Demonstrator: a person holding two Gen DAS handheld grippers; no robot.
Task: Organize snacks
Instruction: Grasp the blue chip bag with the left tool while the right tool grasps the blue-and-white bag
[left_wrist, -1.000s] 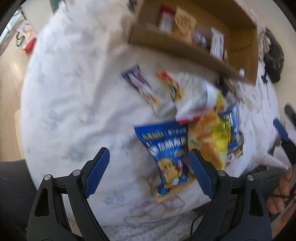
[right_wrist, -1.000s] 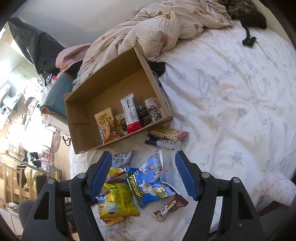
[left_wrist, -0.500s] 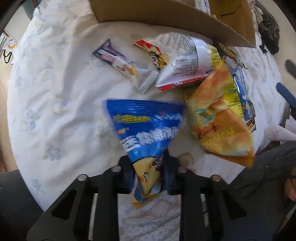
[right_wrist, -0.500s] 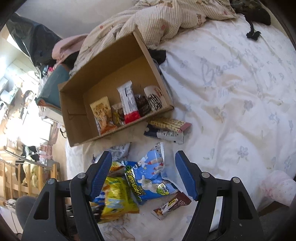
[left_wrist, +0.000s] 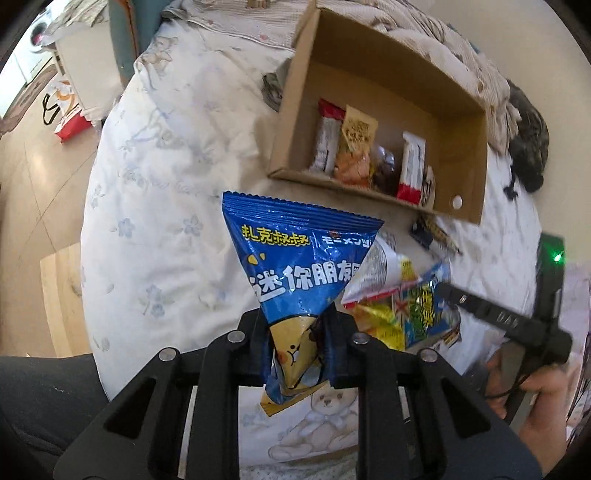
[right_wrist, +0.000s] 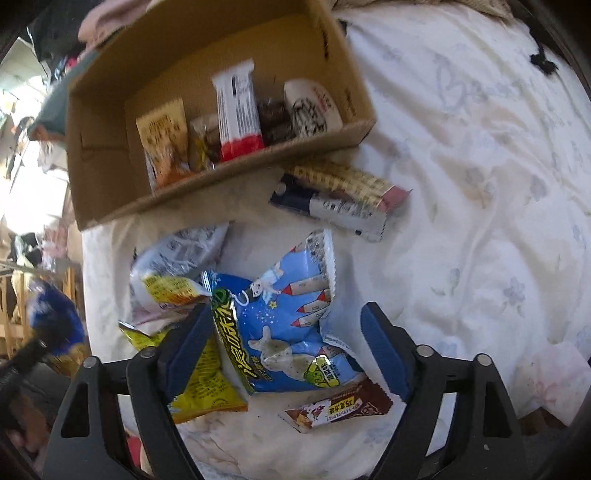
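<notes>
One blue triangular snack bag (left_wrist: 295, 280), pinched at its lower tip by the left gripper (left_wrist: 297, 354), points long-axis toward the cardboard box (left_wrist: 463, 177) ahead-right, while the right gripper (right_wrist: 284, 354) gapes over a light-blue packet (right_wrist: 291, 325).

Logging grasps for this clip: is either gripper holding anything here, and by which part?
The left gripper is shut on the blue snack bag, pinching its narrow lower end. The right gripper is open, holding nothing, above the light-blue packet.
</notes>
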